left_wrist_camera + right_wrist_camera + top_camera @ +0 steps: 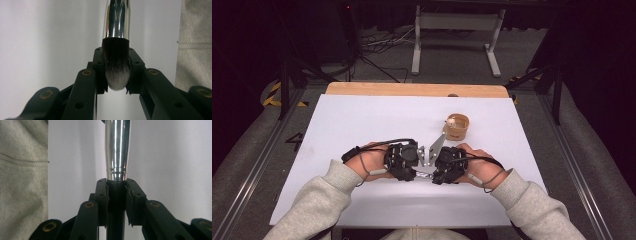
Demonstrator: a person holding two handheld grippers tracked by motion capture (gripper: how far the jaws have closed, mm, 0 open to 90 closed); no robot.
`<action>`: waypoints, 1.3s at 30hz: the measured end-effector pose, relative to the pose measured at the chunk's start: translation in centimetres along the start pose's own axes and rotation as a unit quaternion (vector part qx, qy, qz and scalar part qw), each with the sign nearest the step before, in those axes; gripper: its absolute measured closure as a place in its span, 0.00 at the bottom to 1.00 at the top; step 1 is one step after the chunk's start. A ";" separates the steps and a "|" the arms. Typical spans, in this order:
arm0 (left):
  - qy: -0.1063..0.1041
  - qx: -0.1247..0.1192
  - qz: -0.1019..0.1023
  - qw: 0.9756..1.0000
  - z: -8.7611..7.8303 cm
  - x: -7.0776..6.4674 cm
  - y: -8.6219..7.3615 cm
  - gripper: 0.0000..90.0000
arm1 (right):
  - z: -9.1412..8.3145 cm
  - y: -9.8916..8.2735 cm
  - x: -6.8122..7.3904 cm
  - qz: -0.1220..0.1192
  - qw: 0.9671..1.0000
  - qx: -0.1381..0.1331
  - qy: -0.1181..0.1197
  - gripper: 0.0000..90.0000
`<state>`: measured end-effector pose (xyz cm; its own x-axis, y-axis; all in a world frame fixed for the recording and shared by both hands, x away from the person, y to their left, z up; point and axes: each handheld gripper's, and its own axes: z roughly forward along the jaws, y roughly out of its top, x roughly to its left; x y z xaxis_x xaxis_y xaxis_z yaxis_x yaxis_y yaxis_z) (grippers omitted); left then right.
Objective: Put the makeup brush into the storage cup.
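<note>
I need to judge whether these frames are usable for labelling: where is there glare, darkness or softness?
High view: white table evenly lit, surroundings dark, slightly soft. Left gripper view: bright streaks of glare on the brush's metal ferrule, bristles fairly sharp. Right gripper view: the same glare on the ferrule, black handle nearly lost against the jaws.

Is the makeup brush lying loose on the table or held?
Held at both ends. The left gripper is shut on the makeup brush at its bristles, and the right gripper is shut on its dark handle.
</note>
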<state>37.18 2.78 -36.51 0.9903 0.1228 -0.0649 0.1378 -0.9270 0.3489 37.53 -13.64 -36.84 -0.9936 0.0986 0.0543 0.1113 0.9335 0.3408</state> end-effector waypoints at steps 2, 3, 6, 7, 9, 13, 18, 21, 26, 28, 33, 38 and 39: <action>-0.004 0.038 0.037 0.999 -0.5 0.5 0.1 0.82 | 0.2 0.0 -0.3 -0.019 1.000 -0.014 0.001 0.83; 0.001 0.036 0.045 0.998 -0.5 0.7 0.1 0.81 | 0.1 0.0 -0.3 -0.019 1.000 -0.014 0.000 0.83; 0.001 0.056 0.071 0.996 -0.7 1.3 0.1 0.76 | 0.1 -0.1 -0.3 -0.013 1.000 -0.019 -0.004 0.83; 0.004 0.056 0.070 0.996 -0.8 1.3 0.1 0.70 | 0.0 -0.2 -0.3 -0.014 1.000 -0.022 -0.004 0.83; 0.003 0.041 0.053 0.998 -0.8 1.3 -0.2 0.65 | 0.1 -0.2 -0.4 -0.018 1.000 -0.025 -0.003 0.83; 0.018 0.015 0.039 0.999 -1.1 1.8 -1.0 0.39 | -0.2 -0.7 -0.5 -0.015 0.999 -0.043 -0.008 0.83; 0.023 -0.032 0.010 0.999 -1.2 2.3 -2.7 0.27 | -0.6 -1.7 -0.6 -0.003 0.998 -0.060 -0.013 0.83; 0.026 -0.054 -0.002 0.998 -1.3 2.4 -3.3 0.24 | -0.8 -2.2 -0.7 -0.002 0.997 -0.075 -0.017 0.83; 0.030 -0.084 -0.016 0.996 -1.4 2.6 -4.2 0.21 | -1.1 -2.9 -0.9 0.011 0.995 -0.095 -0.010 0.83; 0.030 -0.104 -0.025 0.994 -1.5 2.7 -4.7 0.21 | -1.3 -3.2 -0.9 0.014 0.995 -0.102 -0.012 0.83; 0.032 -0.137 -0.038 0.989 -1.5 2.7 -5.7 0.20 | -1.6 -3.6 -1.0 0.019 0.992 -0.121 -0.019 0.83; 0.039 -0.159 -0.052 0.985 -1.6 2.5 -6.4 0.19 | -2.3 -4.1 -1.1 0.030 0.988 -0.151 -0.032 0.83; 0.041 -0.164 -0.053 0.984 -1.6 2.4 -6.6 0.19 | -2.4 -4.2 -1.2 0.030 0.987 -0.156 -0.036 0.83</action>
<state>38.71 9.73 -37.50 0.9662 0.2536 -0.0459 0.2254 -0.7450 0.6279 38.31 -18.46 -36.06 -0.9826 0.1845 0.0208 0.1584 0.7746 0.6122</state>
